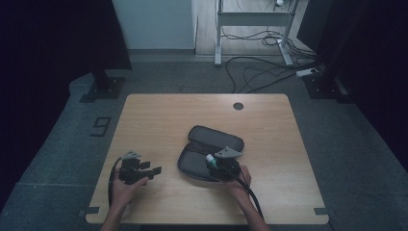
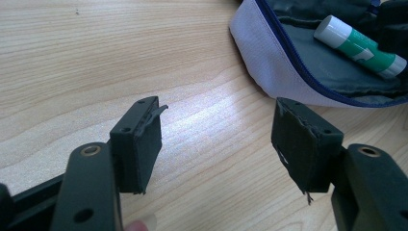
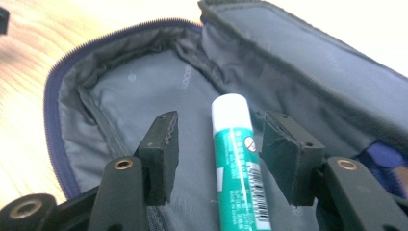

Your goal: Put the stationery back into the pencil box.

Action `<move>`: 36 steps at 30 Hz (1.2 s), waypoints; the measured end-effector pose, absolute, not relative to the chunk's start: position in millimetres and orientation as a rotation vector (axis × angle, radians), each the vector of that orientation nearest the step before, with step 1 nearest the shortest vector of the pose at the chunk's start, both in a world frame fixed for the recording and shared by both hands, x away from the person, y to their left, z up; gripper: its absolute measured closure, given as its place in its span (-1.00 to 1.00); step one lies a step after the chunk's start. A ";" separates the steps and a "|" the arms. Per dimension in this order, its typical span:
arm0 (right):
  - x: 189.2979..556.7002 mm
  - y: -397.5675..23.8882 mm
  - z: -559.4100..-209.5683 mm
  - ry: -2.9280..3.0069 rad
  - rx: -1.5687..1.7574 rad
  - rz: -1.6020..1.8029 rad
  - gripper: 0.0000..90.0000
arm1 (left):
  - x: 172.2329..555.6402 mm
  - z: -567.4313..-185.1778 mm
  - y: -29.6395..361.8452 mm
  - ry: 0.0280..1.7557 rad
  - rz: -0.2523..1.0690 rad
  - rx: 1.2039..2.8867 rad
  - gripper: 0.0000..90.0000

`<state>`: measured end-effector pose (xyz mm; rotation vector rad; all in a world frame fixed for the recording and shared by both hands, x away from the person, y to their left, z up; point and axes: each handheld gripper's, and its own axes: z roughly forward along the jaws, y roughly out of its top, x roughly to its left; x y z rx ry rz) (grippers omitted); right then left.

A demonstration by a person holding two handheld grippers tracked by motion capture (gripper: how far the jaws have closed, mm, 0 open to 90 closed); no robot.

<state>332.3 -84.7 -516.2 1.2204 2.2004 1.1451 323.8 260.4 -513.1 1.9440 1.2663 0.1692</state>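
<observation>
The right gripper (image 3: 216,154) hung over the open pencil case (image 1: 210,153), which lay a little toward the table's near edge, right of its middle. Its jaws stood apart on either side of the glue stick (image 3: 238,159) with a gap on both sides — the pads pressed on nothing. The stick lay flat on the grey lining of the case's near half, white cap pointing away from the gripper.

The step in hand looked like releasing the stick into the case. To do it well, the jaws would best open a touch wider and lift straight up, so neither pad dragged the stick or caught the zipper (image 3: 53,125) along the rim. The lid flap rose just behind, so a tilt backward would be safer than a push forward.

The left gripper (image 1: 139,169) rested near the table's near-left corner, well apart from the case, jaws wide and empty over bare wood.

The table (image 1: 159,120) was pale wood with a round cable hole (image 1: 238,106) near its far edge. Grey carpet lay around it — loose cables (image 1: 260,72) and a desk frame (image 1: 252,29) stood beyond.
</observation>
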 end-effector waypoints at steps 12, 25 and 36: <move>324.0 -105.5 -500.0 2.117 1.205 1.285 0.00 | 323.7 -513.0 262.2 1.267 0.173 1.944 -0.22; 312.9 -157.4 -501.0 2.030 1.237 1.265 -0.01 | 324.5 -514.7 262.5 1.273 0.174 1.945 -0.22; 307.5 -200.0 -520.3 1.995 1.322 1.184 -0.04 | 325.0 -516.6 261.7 1.276 0.169 1.953 -0.22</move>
